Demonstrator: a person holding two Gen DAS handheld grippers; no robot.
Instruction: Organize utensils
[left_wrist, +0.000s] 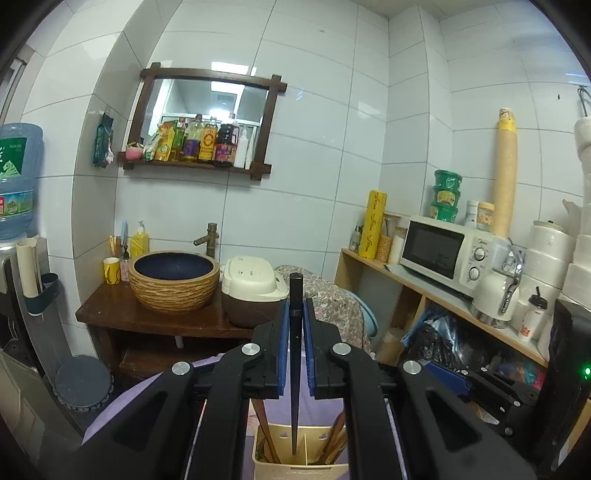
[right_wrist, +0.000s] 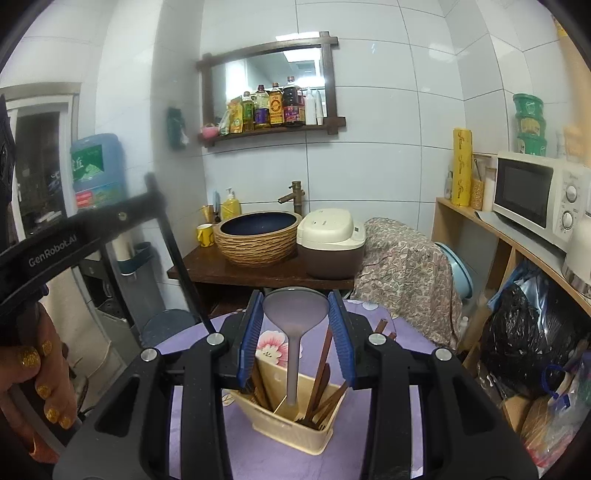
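The left gripper (left_wrist: 295, 314) is closed on a black chopstick (left_wrist: 295, 354). The blue pads (left_wrist: 283, 347) press the stick from both sides. The chopstick is long, square at the top and tapered to a point. It stands upright, with its tip down inside the holder (left_wrist: 295, 463).

The holder is a cream plastic box with a centre divider and small holes in its walls. It stands on a purple floral cloth (right_wrist: 258, 454). Brown wooden utensils (right_wrist: 325, 391) lean in its right compartment, and more brown sticks lean in the left.

The right gripper (right_wrist: 295, 325) is narrowed around a grey spoon (right_wrist: 294, 332), with the bowl between the pads. Contact at the pads cannot be confirmed. The spoon is translucent grey, with a round bowl at the top and a straight handle. The handle end sits in the holder near the divider.

The left gripper also shows at the left of the right wrist view, held by a hand (right_wrist: 33, 376) with gold nails.
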